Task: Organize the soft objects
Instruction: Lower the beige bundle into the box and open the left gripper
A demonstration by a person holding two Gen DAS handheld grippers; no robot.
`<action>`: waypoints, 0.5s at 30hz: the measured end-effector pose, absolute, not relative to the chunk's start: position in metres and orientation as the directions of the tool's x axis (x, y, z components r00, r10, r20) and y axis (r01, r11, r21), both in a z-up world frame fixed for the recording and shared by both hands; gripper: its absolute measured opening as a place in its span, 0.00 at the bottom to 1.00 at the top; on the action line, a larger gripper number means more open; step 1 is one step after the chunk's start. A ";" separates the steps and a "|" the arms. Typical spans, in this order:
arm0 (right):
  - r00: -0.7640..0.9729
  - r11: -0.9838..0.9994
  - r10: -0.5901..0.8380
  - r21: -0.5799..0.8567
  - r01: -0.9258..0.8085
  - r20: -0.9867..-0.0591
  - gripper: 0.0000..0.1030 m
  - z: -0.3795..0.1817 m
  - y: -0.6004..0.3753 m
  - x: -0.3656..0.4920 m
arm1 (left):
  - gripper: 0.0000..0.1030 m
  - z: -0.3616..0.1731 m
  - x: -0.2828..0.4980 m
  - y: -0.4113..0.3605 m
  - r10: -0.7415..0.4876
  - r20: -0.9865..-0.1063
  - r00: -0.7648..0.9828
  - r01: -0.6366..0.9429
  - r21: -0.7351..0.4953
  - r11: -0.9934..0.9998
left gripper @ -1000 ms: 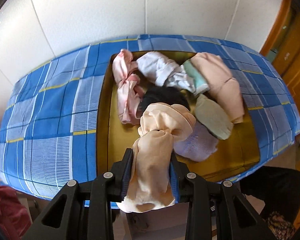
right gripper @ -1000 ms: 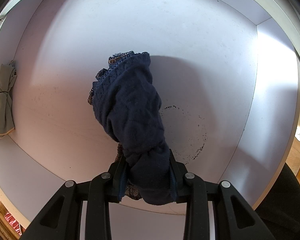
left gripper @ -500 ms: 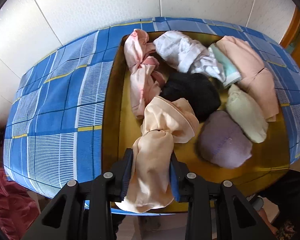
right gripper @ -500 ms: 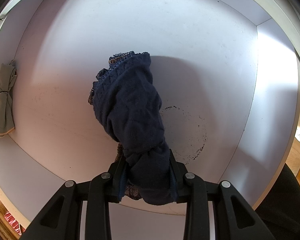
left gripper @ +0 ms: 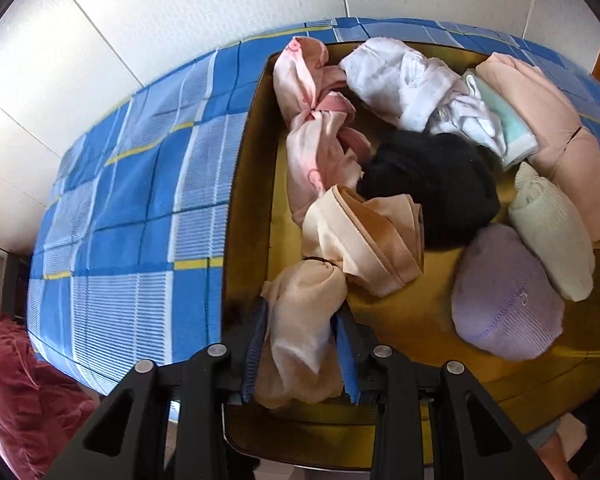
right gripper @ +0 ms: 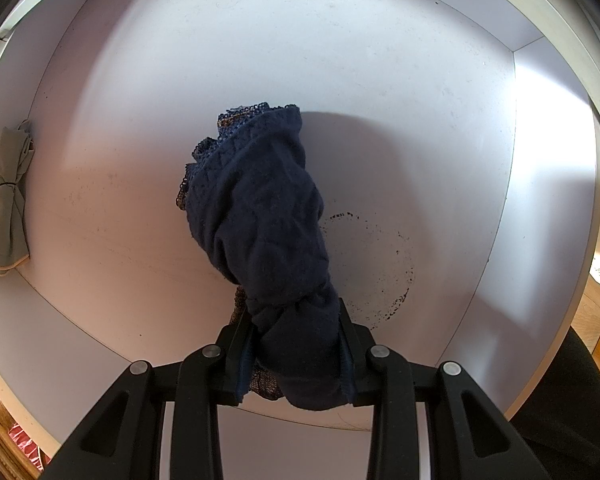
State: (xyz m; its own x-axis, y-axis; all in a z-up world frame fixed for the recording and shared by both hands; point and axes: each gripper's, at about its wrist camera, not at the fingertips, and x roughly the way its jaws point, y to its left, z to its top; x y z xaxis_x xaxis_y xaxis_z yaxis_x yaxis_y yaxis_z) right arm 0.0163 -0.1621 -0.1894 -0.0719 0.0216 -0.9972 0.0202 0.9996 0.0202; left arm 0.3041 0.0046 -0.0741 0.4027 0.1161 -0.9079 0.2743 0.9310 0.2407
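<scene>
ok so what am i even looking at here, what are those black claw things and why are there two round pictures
Each round picture comes from a fisheye camera mounted on a hand-held two-finger gripper, looking forward along its fingers. A person holds one gripper in each hand; there is no robot arm.

The left gripper is shut on a peach cloth bundle tied in the middle. Below it is a yellow tray on a blue checked cloth, holding other soft bundles: pink, white, black, lilac, cream.

The right gripper points down into a white bin and is shut on a dark blue bundle. A greyish-green bundle lies at the bin's left wall.
</scene>
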 end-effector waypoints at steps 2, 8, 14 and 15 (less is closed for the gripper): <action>-0.072 1.000 0.022 0.021 0.021 -0.997 0.33 -0.189 -0.162 0.016 | 0.33 -0.076 0.306 0.000 0.148 -0.890 0.432 0.290 0.293 0.911; -0.068 1.000 0.022 0.021 0.020 -0.997 0.33 -0.189 -0.162 0.017 | 0.37 -0.079 0.300 -0.003 0.147 -0.861 0.488 0.316 0.331 0.889; -0.062 1.000 0.021 0.020 0.019 -0.998 0.33 -0.189 -0.162 0.017 | 0.54 -0.054 0.277 0.003 0.021 -0.852 0.523 0.335 0.228 0.914; -0.062 1.000 0.021 0.020 0.018 -0.998 0.33 -0.189 -0.162 0.017 | 0.54 -0.051 0.273 0.004 0.015 -0.846 0.534 0.343 0.233 0.910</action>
